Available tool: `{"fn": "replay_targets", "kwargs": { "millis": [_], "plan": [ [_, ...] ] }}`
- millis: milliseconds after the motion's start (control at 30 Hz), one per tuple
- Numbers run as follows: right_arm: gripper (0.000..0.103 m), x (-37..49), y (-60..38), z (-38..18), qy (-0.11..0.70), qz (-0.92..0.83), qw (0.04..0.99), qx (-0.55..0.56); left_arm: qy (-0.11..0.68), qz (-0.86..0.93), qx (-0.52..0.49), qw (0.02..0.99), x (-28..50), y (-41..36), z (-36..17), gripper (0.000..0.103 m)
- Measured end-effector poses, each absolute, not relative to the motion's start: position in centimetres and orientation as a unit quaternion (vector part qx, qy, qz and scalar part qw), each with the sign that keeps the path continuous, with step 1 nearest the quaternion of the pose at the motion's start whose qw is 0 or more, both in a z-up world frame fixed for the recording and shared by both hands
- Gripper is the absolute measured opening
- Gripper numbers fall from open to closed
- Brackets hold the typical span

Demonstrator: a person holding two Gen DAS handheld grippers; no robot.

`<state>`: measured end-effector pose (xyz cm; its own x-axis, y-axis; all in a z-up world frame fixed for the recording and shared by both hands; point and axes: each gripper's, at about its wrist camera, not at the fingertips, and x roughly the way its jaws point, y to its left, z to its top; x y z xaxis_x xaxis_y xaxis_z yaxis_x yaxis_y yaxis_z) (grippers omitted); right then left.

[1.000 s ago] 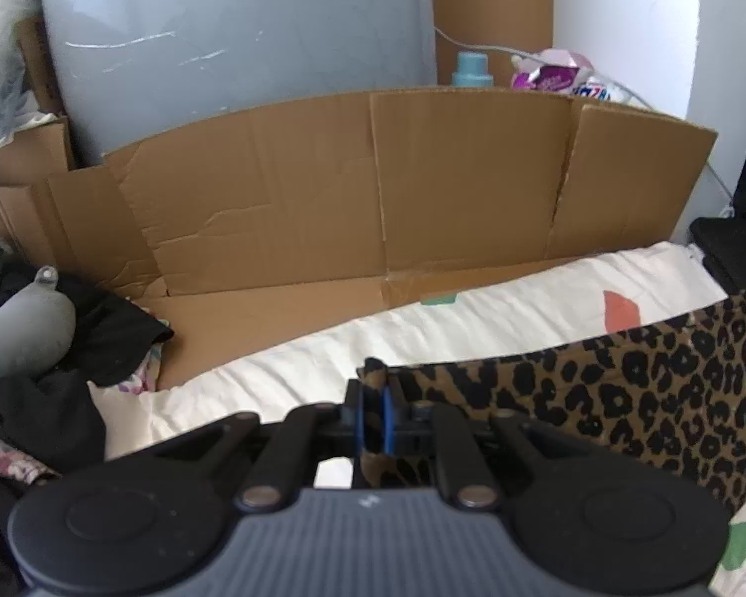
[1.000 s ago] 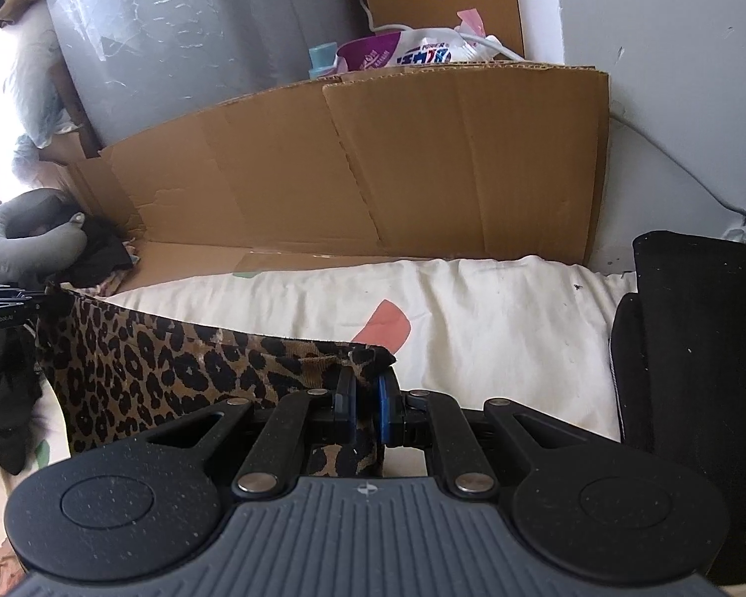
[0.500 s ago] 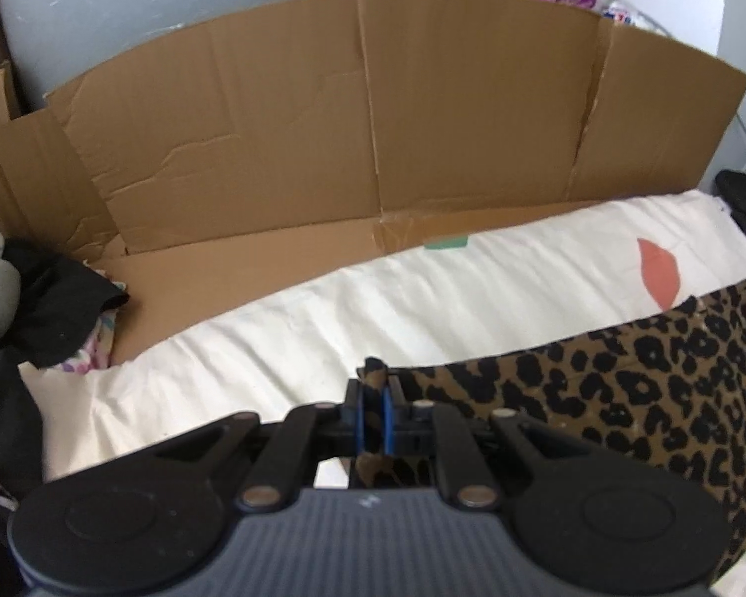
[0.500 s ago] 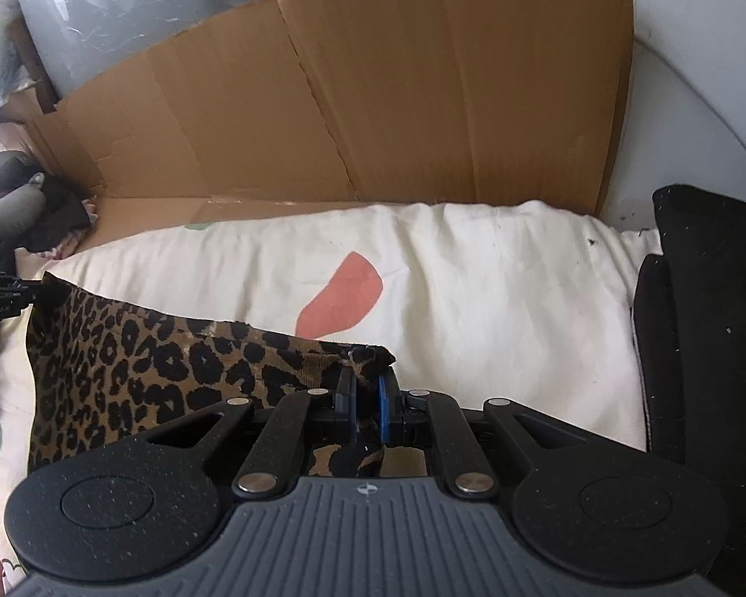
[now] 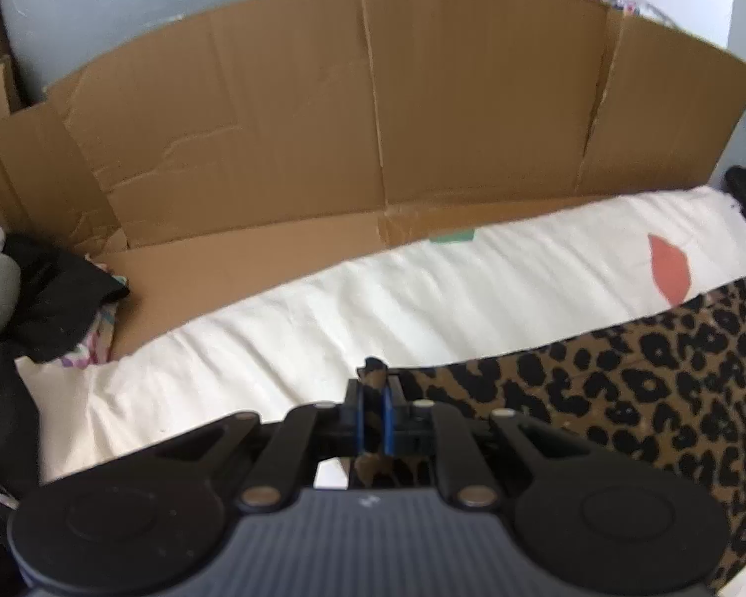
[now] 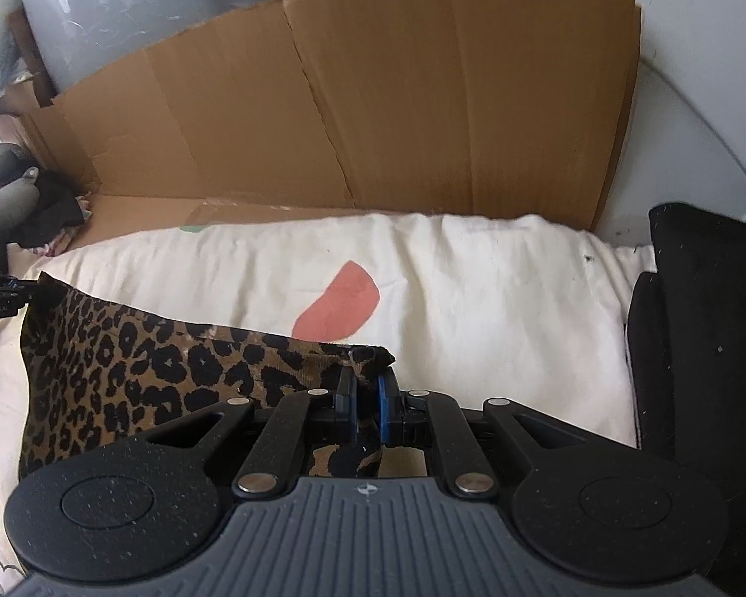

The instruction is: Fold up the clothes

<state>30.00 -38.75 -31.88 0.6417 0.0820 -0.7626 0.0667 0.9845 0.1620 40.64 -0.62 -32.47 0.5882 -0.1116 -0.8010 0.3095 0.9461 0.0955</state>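
Pinching opposite corners of the leopard-print garment [image 5: 646, 388], left tool [image 5: 371, 420] and right tool [image 6: 365, 408] are clamped tight.

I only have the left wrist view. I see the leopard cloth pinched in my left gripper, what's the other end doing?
Observer: The right gripper is shut on the far top corner of the leopard print garment, so both top corners are held.
Operator: Anything past that corner, on the right?
Observer: A black cushion lies beside the cream bedding, apart from the garment.
Operator: Is my left gripper visible from there?
Observer: Yes, the left gripper shows at that picture's left edge, pinching the garment's other corner.
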Motion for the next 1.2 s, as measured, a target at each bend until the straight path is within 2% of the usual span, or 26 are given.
{"fn": "replay_targets", "kwargs": {
  "millis": [167,300,467,800,1200],
  "plan": [
    [0.007,31.3,-38.8,-33.6,0.447,0.001,0.890,0.090,0.471,-0.112,0.092,0.870,41.6,-0.7,-34.5,0.009],
    [0.013,32.2,-38.9,-35.0,0.476,0.000,0.875,0.088,0.480,-0.087,0.102,0.867,41.6,-0.9,-34.7,0.026],
    [0.018,31.5,-39.2,-32.7,0.452,-0.023,0.889,0.065,0.456,-0.090,0.114,0.878,40.1,-1.6,-32.6,0.024],
    [0.018,30.6,-36.3,-30.0,0.415,0.039,0.908,0.042,0.436,-0.151,0.082,0.883,38.0,-5.5,-30.3,0.024],
    [0.018,31.4,-30.5,-30.9,0.424,0.119,0.898,0.005,0.434,-0.233,0.079,0.867,35.7,-10.7,-31.3,0.024]
  ]
}}
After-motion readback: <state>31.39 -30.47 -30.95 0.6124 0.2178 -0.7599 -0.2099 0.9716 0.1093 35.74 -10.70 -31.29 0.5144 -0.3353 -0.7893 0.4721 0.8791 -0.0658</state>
